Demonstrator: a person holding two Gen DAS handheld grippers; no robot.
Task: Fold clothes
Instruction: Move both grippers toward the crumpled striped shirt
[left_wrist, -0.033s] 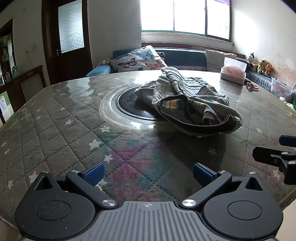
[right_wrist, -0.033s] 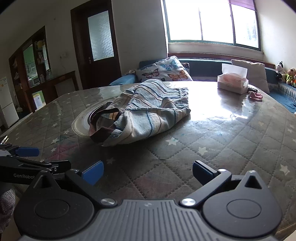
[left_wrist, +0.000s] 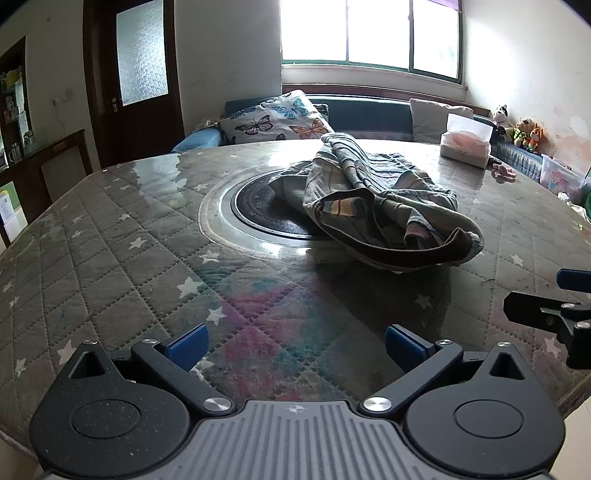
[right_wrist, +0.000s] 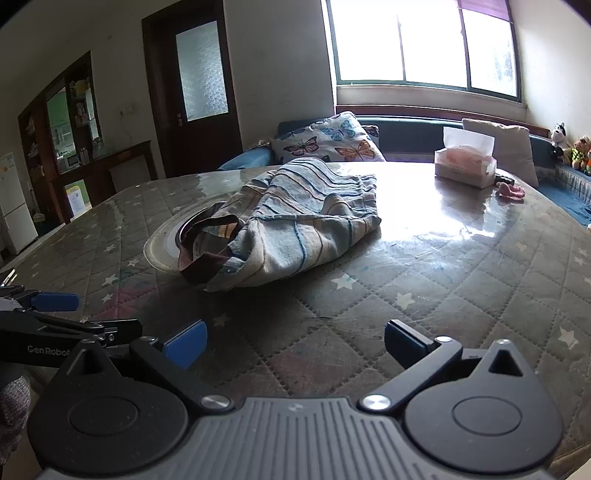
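Note:
A crumpled striped garment (left_wrist: 384, 206) with a dark brown band lies in a heap at the middle of the round table, partly over the dark turntable (left_wrist: 258, 206). It also shows in the right wrist view (right_wrist: 295, 229). My left gripper (left_wrist: 295, 341) is open and empty, low over the near table edge, well short of the garment. My right gripper (right_wrist: 293, 341) is open and empty, also near the table edge. The right gripper's fingers (left_wrist: 546, 310) show at the right edge of the left wrist view.
The table (left_wrist: 110, 258) has a quilted star-patterned cover under glass. A tissue box (right_wrist: 465, 166) and a small pink item (right_wrist: 511, 192) sit at the far right. A sofa with a butterfly cushion (left_wrist: 280, 118) stands behind the table.

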